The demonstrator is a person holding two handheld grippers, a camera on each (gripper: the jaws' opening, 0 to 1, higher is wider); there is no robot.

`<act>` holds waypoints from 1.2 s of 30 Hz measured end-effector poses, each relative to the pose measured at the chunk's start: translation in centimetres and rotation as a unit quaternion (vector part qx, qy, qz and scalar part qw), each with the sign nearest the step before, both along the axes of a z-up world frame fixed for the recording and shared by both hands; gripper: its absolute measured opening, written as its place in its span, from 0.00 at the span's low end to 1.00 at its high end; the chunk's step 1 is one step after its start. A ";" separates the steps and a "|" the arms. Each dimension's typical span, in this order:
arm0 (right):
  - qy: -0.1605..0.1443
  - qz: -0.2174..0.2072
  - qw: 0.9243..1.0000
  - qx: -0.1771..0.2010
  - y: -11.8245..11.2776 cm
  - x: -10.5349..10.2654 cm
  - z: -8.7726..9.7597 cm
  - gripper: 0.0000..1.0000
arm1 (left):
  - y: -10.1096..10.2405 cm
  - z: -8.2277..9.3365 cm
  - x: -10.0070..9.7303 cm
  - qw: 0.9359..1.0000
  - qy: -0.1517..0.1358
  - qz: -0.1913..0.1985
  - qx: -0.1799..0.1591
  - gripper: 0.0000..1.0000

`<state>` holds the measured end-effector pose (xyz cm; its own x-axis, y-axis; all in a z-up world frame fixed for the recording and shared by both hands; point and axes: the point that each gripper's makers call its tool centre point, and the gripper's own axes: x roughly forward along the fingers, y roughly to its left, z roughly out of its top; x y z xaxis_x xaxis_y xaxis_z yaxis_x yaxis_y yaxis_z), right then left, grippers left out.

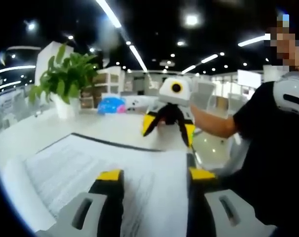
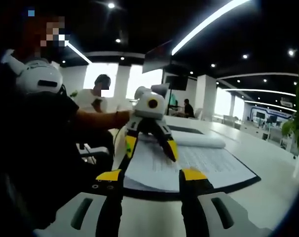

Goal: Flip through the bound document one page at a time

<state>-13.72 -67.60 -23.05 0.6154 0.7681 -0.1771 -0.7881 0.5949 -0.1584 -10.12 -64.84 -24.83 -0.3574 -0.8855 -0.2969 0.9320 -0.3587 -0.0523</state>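
Observation:
The bound document (image 1: 90, 163) lies open on a white table (image 1: 36, 131), with white printed pages over a black cover (image 2: 238, 182). My left gripper (image 1: 155, 175) is open, and its yellow-tipped jaws straddle the near page. From the right gripper view, the left gripper (image 2: 151, 147) stands with spread jaws over a raised page (image 2: 149, 170), with turned pages curled into a roll (image 2: 199, 140) behind it. My right gripper (image 2: 151, 175) is open at the document's near edge with nothing between its jaws. In the left gripper view, the right gripper (image 1: 168, 129) hovers past the document's far edge.
A potted plant (image 1: 65, 79) in a white pot stands at the table's far left, with a blue object (image 1: 110, 104) beside it. The person (image 1: 273, 143) holding the grippers stands close to the table. Other people (image 2: 97, 96) sit in the office behind.

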 end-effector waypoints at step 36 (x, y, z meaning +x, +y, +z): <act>-0.034 -0.003 0.997 -0.073 1.0 1.8 -1.5 0.05 | 0.2 0.9 -0.1 1.000 -0.005 0.009 -0.021 0.48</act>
<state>-11.89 -66.60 -24.53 0.6339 0.7338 -0.2446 -0.7694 0.5658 -0.2965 -10.26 -64.59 -23.96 -0.3379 -0.9038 -0.2626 0.9390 -0.3428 -0.0285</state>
